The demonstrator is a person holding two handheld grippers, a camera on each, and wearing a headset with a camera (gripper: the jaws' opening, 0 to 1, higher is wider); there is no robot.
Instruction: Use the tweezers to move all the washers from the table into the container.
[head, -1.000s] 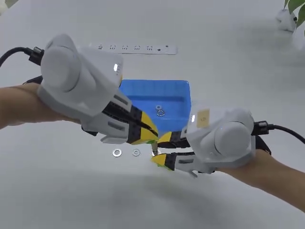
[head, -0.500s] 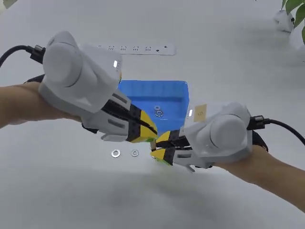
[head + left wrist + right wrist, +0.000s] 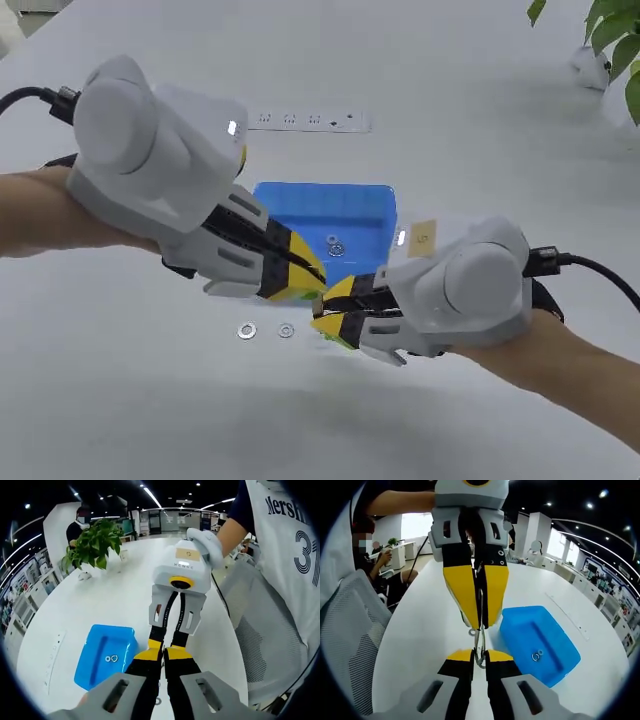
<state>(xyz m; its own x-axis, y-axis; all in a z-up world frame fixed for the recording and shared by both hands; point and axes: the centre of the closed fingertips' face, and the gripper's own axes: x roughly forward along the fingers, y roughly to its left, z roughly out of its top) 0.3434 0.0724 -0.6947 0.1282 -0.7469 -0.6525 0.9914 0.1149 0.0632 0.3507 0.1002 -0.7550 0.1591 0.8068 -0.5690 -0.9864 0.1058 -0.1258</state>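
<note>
White bench (image 3: pixel 200 410) runs under everything, bare and bright. Nearest to me, at the lower right of the head view, my right tongs (image 3: pixel 325 320) point toward the left of the frame, and in the right gripper view their yellow tips (image 3: pixel 479 655) are pressed together on the thin metal tweezers (image 3: pixel 478 641). My left tongs (image 3: pixel 318 285) come in from the upper left of the head view and meet them tip to tip; in the right gripper view they (image 3: pixel 479 622) hang down from the top of the frame, also clamped shut on the tweezers. A washer (image 3: pixel 472 631) shows just beside those yellow tips, and I cannot tell whether it lies on the bench or hangs from the tweezers. In the left gripper view my own left tongs (image 3: pixel 163 655) rise from the bottom with the right tongs (image 3: pixel 165 641) facing them just above. Left of the meeting tips in the head view, two washers (image 3: pixel 247 330) (image 3: pixel 286 329) lie flat on the bench, near each other. Behind the tongs, at centre frame, stands the blue container (image 3: pixel 290 205), with more washers (image 3: pixel 335 245) lying on its floor. Farther back a white power strip (image 3: pixel 310 121) lies across the bench, and green plant (image 3: pixel 610 30) leaves show at the upper right corner.
</note>
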